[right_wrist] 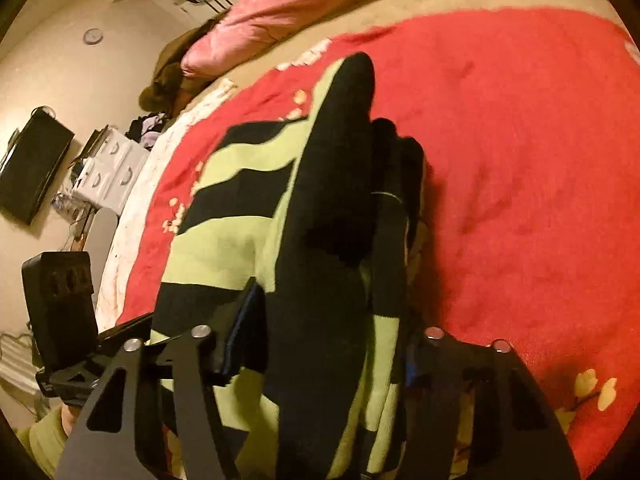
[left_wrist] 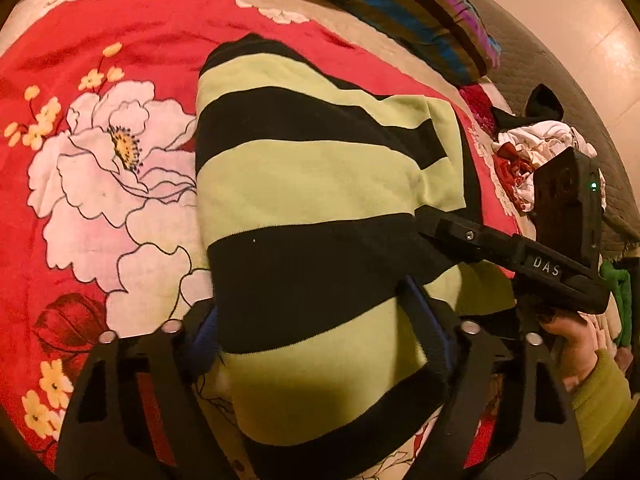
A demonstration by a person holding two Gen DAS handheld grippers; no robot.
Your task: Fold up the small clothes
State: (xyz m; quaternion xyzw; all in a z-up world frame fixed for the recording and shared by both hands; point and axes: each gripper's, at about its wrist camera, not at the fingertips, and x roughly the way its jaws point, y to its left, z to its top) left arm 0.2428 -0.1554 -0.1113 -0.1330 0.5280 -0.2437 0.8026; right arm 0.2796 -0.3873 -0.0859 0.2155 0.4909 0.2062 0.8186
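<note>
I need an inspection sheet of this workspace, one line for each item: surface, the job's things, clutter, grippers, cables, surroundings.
Surface: bed with a red floral blanket.
Job's things: green-and-black striped garment, partly folded, lying on the blanket.
Clutter: striped cushion at the far edge; crumpled white-and-red clothes pile beside the garment; pink bedding.
Grippers: left gripper and right gripper each have a thick bunch of the garment's near edge between the fingers; whether the pads press cannot be told.
Cables: thin wires near the wall, unclear.
Surroundings: dark screen and round clock on the wall; white drawer unit.
</note>
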